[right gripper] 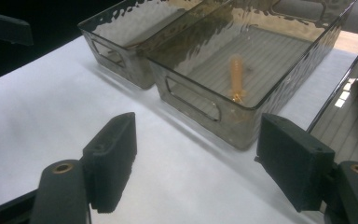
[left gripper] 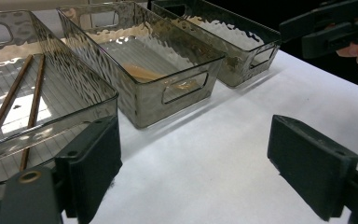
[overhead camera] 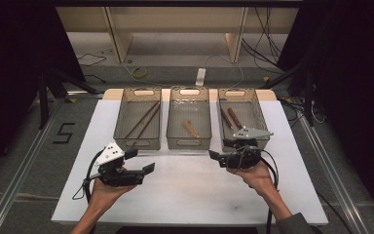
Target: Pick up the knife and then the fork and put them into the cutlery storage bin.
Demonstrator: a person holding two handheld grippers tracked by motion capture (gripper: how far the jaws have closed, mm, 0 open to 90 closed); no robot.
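Wooden shelf legs (overhead camera: 118, 39), cables (overhead camera: 265, 34) and floor mark "5" (overhead camera: 64, 132) behind.

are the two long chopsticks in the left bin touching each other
Apart. In the left gripper view the two chopsticks lie side by side on the floor of the left bin, with a strip of bare ribbed floor showing between them along their visible length.

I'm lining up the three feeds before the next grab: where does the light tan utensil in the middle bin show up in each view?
High view: the tan utensil lies on the floor of the middle bin, near centre.
Left gripper view: a pale shape behind the middle bin's near wall, centre.
Right gripper view: upright in the picture, right of centre.
Shared landmark: the middle bin's handle cutout.
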